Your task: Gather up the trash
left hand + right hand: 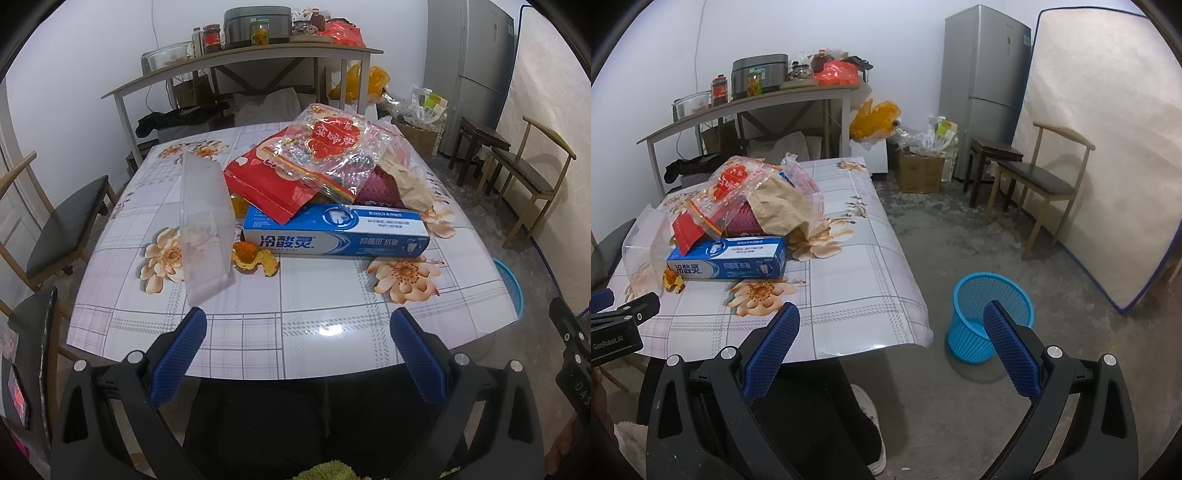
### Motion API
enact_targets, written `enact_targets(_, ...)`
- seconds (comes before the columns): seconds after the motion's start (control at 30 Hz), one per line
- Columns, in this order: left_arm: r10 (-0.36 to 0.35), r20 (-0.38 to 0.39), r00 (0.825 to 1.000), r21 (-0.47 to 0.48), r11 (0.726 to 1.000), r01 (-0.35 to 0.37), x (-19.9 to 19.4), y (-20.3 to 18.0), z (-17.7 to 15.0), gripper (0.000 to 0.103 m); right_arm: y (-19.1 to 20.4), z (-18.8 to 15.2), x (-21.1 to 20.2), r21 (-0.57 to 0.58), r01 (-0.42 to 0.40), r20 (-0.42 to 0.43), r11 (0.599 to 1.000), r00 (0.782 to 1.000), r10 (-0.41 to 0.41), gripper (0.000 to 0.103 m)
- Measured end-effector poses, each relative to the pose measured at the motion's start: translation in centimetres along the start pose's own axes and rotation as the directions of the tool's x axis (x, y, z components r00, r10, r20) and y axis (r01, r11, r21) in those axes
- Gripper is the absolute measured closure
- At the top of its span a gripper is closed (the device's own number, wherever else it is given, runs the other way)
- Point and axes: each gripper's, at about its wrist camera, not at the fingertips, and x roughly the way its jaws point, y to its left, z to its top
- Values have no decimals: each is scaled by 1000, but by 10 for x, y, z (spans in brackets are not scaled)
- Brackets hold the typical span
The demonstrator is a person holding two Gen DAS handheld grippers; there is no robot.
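1. Trash pile (pixel 325 184) sits mid-table (pixel 258 332), toward 12 o'clock from the left gripper (pixel 297 321).
2. Box (pixel 334 232), blue-white toothpaste carton, lies flat at the pile's near edge, long side facing the left camera.
3. Red bag (pixel 266 184) leans on the box top; clear wrapper (pixel 332 147) with red print is draped over it.
4. Brown paper (pixel 406 177) crumpled at the pile's 2 o'clock side, over a dark red pack (pixel 380 188).
5. Clear tub (pixel 207 221) stands on edge at 10 o'clock of the box, apart from it.
6. Peel (pixel 255 258), orange, lies on the table between tub and box, just beside the box's left end.
7. Left gripper: jaws spread wide, nothing between them, over the near table edge, well short of the pile.
8. Right gripper (pixel 892 325): jaws also wide, empty, over the table's near right corner (pixel 905 332); left finger (pixel 772 347) over the tablecloth, right finger (pixel 1012 350) in front of the bin.
9. Bin (pixel 975 295), blue mesh, on the floor at 3 o'clock of the table, upright; looks empty as far as the inside shows.
10. In the right view the pile is at 10 o'clock and the left gripper's body shows at 9 o'clock.
11. Person's dark trousers (pixel 820 406) and a white shoe (pixel 871 413) below the table edge.
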Motion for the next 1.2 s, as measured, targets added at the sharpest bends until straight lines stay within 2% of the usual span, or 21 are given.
enact_targets(1.2,10,-10,1000,0,1000,-10,2,3,0,6,13,-4,6,6,-5,-2,1000,1000,5,8)
